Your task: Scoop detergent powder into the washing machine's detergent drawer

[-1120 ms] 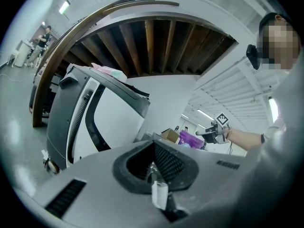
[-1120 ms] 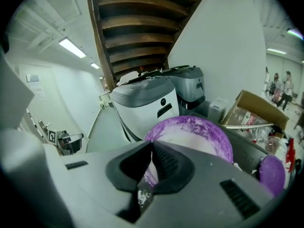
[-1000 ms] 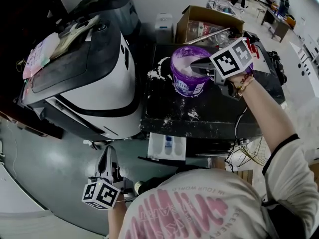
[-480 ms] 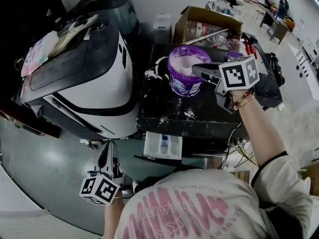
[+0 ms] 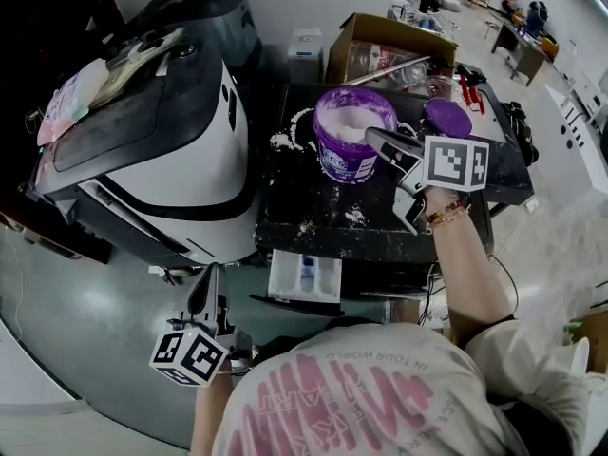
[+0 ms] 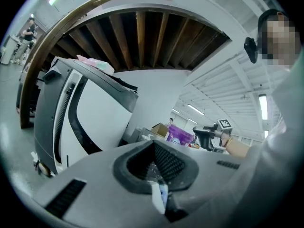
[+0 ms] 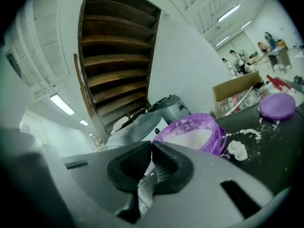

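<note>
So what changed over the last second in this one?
The right gripper has drawn back out of the purple tub toward the person and rolled; it now points at the tub from just outside the rim, jaws shut. The tub, purple lid, open drawer and left gripper stayed about where they were.

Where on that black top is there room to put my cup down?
The barest patch of the black top lies in front of the purple tub, toward the near edge, with only flecks of spilled powder. The right side is crowded: the right gripper, purple lid; the cardboard box borders the back.
</note>
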{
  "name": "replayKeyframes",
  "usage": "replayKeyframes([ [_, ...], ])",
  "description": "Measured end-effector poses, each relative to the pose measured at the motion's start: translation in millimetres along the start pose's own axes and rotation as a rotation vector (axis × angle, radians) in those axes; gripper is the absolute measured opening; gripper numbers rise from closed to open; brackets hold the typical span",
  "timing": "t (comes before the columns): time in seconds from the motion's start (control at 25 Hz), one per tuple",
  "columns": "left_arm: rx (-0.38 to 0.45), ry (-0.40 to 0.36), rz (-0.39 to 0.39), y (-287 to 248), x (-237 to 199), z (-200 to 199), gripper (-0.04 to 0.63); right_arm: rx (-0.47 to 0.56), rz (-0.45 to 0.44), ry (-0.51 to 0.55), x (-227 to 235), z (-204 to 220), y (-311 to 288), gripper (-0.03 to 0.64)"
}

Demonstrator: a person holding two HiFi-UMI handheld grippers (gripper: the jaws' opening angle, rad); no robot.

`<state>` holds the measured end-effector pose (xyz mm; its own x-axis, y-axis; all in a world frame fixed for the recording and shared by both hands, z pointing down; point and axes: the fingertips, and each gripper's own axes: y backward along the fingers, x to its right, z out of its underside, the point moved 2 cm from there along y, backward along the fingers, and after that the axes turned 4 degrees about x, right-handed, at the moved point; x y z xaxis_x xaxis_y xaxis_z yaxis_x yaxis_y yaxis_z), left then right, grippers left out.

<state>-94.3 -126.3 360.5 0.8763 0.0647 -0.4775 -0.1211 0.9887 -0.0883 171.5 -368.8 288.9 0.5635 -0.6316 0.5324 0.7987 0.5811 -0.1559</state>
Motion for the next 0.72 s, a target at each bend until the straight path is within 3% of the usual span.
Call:
replayKeyframes([
  [0.52, -0.012, 0.008, 0.014, 4.7, 6.4, 5.8, 0.003, 0.205, 0.061, -0.231, 10.0, 8.7, 10.5, 0.006],
  [0.72, -0.012, 0.004, 0.007, 10.5, 7.1, 5.1, 0.003, 0.236, 0.08, -0.27, 12.6, 12.6, 13.8, 0.006],
])
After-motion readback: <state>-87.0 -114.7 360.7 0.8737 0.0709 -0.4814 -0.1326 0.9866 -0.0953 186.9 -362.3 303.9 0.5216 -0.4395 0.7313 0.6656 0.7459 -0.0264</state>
